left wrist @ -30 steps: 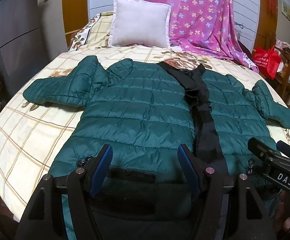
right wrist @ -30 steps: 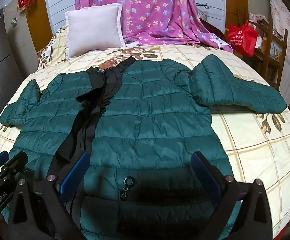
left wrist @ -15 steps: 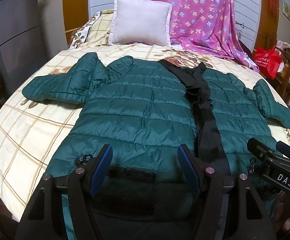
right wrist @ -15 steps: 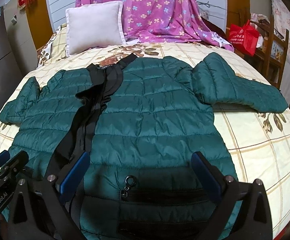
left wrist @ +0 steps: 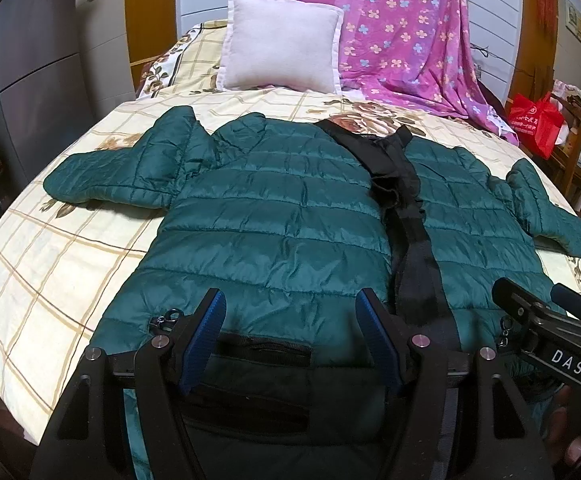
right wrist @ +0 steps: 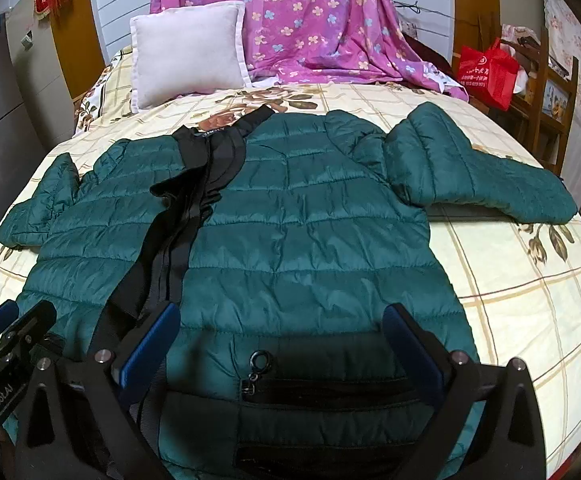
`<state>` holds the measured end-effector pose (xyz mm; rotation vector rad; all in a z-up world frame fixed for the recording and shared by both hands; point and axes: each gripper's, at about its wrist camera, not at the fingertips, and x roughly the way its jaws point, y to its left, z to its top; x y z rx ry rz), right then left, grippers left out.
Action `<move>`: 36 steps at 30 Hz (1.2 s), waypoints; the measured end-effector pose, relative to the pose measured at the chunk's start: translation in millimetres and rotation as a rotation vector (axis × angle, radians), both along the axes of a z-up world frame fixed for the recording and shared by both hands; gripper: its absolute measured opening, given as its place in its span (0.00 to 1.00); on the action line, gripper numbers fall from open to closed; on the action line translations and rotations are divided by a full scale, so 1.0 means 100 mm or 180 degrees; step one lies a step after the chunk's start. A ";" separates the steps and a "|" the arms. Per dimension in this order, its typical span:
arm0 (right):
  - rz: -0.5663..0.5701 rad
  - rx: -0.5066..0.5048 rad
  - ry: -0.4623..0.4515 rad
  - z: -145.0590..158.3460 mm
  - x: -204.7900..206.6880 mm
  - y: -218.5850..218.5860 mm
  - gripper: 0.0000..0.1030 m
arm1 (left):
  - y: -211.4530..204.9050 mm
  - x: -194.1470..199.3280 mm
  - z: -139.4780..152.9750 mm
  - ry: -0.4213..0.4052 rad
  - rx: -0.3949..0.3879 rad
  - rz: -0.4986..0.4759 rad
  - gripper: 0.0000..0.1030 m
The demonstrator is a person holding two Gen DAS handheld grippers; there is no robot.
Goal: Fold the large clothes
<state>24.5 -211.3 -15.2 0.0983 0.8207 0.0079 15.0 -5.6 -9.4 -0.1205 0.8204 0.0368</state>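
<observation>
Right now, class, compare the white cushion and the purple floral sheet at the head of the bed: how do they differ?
The white cushion is plain, while the purple floral sheet is patterned with small flowers. The cushion is a plump, square shape propped upright; the sheet hangs loosely in folds and spills onto the bed. Both sit beyond the green jacket's collar.
</observation>
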 end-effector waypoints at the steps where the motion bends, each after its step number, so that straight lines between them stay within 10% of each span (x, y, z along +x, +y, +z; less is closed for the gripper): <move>1: -0.0002 -0.0007 -0.0005 0.00 0.00 0.00 1.00 | 0.00 0.00 0.00 0.0002 0.0003 0.0000 0.41; 36: 0.0064 0.0203 0.0095 0.07 -0.15 0.02 1.00 | -0.07 -0.11 0.01 0.0189 0.0066 -0.0115 0.41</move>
